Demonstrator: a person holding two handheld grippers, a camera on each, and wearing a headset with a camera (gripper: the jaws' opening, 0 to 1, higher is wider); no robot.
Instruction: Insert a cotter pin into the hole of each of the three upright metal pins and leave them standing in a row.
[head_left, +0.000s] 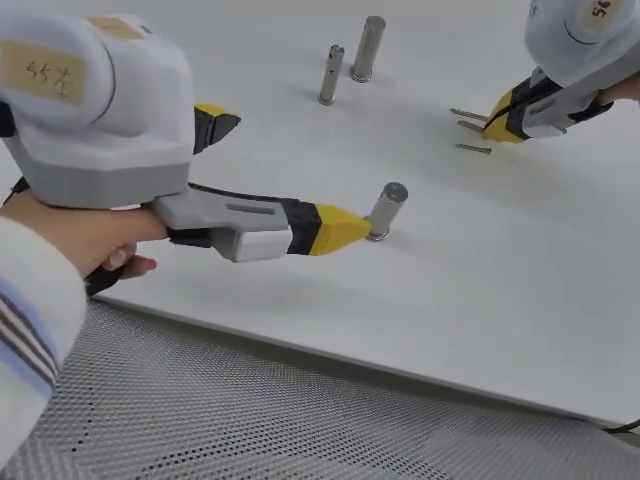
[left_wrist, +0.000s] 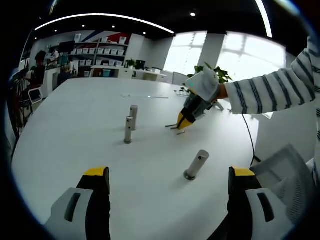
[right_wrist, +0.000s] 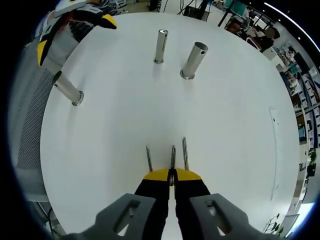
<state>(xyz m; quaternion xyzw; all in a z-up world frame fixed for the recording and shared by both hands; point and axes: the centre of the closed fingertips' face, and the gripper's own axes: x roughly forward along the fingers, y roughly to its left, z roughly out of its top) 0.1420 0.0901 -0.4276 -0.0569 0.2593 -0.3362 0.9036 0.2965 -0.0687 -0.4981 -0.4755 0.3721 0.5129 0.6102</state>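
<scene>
Three upright metal pins stand on the white table (head_left: 480, 290): one near pin (head_left: 385, 210) and two far pins (head_left: 331, 73) (head_left: 367, 48). My left gripper (head_left: 300, 172) is open wide, one yellow fingertip (head_left: 345, 228) just left of the near pin (left_wrist: 196, 165), which stands ahead between the jaws. Three cotter pins lie side by side at the right (head_left: 473, 149). My right gripper (right_wrist: 171, 176) is shut on the middle cotter pin (right_wrist: 173, 156), with the other two (right_wrist: 149, 157) (right_wrist: 185, 152) lying on either side.
A grey perforated surface (head_left: 250, 420) runs below the table's near edge. A dark cable (head_left: 625, 428) shows at the lower right. A striped sleeve (left_wrist: 270, 85) holds the right gripper (left_wrist: 187, 117).
</scene>
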